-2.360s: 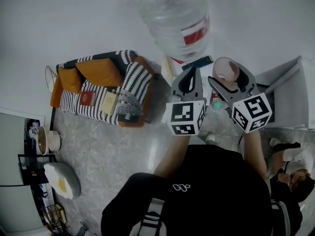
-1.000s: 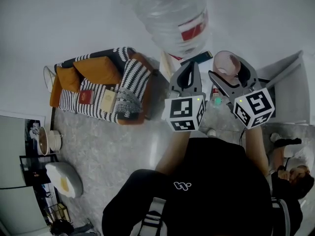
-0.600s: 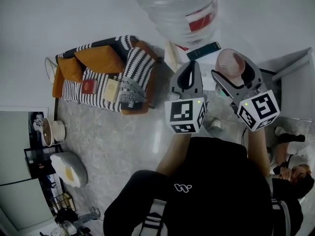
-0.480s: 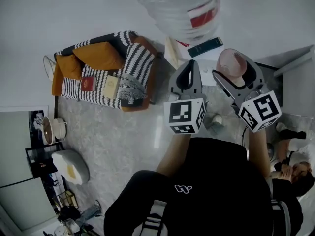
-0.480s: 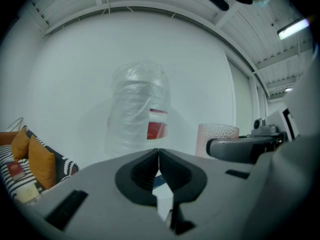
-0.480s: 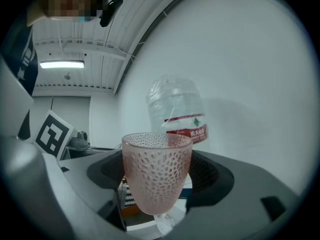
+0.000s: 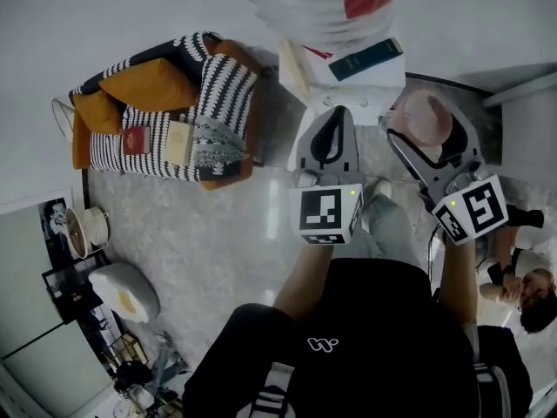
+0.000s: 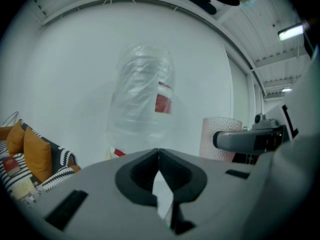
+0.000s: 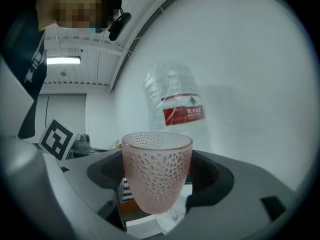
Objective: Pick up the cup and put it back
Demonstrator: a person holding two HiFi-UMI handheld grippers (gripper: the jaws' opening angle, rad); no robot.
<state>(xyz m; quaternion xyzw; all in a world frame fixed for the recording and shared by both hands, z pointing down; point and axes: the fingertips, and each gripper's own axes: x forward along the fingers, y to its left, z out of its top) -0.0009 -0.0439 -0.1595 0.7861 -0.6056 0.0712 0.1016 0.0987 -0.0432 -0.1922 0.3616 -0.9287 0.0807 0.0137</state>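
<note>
The cup (image 9: 157, 171), pink with a pebbled wall, hangs upright in the air, clamped at its lower half between the fingers (image 9: 212, 176) of the right gripper (image 7: 428, 138). They stand only as far apart as the cup's width, one pressed to each side, and the rim and upper wall rise free above them. Beyond the cup, on the far side and apart from it, stands a big clear water bottle (image 9: 175, 109) with a red label. Just to the left of the cup, not touching it, the left gripper (image 7: 335, 120) points the same way with its fingers (image 8: 137, 176) closed together on nothing. Far below and well off to the left, a striped sofa (image 7: 165, 103) with orange cushions sits on the pale floor (image 7: 209, 251).
</note>
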